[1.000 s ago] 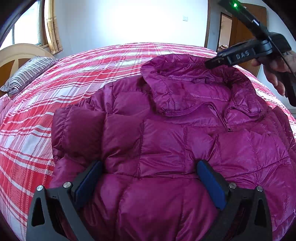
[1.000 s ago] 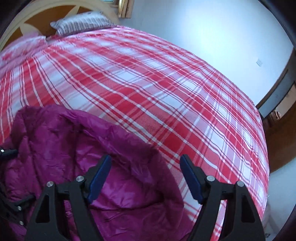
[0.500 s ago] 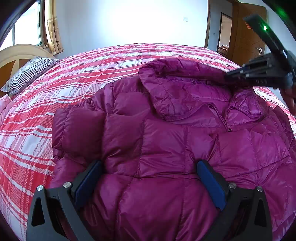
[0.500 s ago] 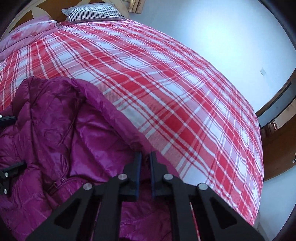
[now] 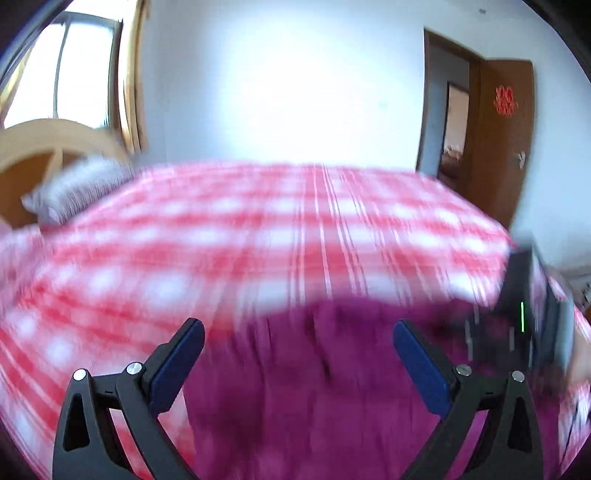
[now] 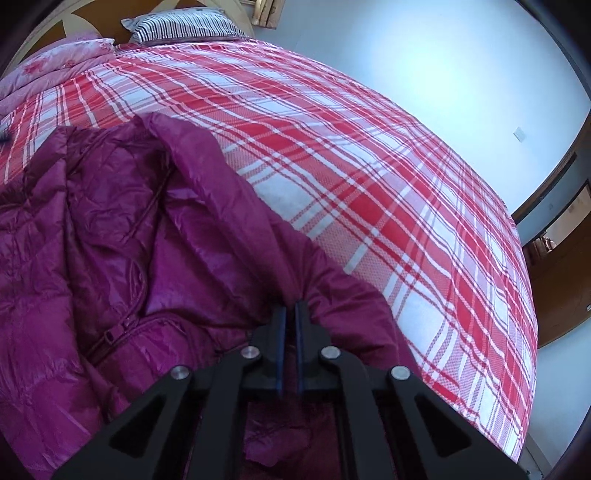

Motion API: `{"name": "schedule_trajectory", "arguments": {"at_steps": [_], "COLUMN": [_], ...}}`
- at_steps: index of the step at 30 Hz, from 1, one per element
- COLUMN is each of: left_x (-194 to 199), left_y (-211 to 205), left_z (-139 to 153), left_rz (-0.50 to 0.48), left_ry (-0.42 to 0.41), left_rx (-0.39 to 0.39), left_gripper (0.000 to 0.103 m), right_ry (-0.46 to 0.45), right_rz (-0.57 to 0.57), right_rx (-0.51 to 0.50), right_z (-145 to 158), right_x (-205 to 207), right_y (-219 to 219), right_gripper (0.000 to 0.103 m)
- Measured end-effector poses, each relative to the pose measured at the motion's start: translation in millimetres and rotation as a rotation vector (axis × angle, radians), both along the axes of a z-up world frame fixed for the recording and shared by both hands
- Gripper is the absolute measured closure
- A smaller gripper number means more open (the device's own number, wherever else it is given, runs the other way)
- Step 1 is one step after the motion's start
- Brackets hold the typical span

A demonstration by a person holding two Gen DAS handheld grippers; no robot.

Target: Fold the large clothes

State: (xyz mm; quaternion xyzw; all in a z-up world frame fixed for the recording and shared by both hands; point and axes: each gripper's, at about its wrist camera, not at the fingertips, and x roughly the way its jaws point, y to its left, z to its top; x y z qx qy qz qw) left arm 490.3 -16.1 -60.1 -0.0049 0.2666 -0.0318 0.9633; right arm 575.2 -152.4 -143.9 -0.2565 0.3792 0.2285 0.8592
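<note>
A magenta puffer jacket lies on a red and white plaid bed. My right gripper is shut on the edge of the jacket's hood, which is drawn taut toward it. The left wrist view is blurred by motion. There my left gripper is open and empty above the jacket, and the right gripper's body shows at the right.
A striped pillow and a pink quilt lie at the head of the bed by a wooden headboard. A window is at the left, an open brown door at the right.
My left gripper has lifted off the jacket and tilted up toward the far bed, moving fast. My right gripper stays shut on the hood edge and has pulled it up and toward itself.
</note>
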Motion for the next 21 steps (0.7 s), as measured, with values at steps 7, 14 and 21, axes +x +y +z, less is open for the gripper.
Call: {"name": "schedule_trajectory", "arguments": {"at_steps": [7,14,21], "left_x": [109,95,94], "left_y": [-47,-46,-46], "left_z": [-48,-110,-114], "left_rz": [0.036,0.035,0.039], "left_ry": [0.178,0.253,0.247], "left_rx": [0.291,0.378,0.361], "left_gripper": [0.001,0.001,0.001], "right_ry": [-0.029,-0.035,-0.039], "right_rz": [0.007,-0.003,-0.073], "right_rx": [0.018,0.038,0.309], "right_z": [-9,-6,56], "right_x": [-9,-14,-23], "right_y": [-2,-8,-30], "right_gripper": [0.098,0.098,0.069]}}
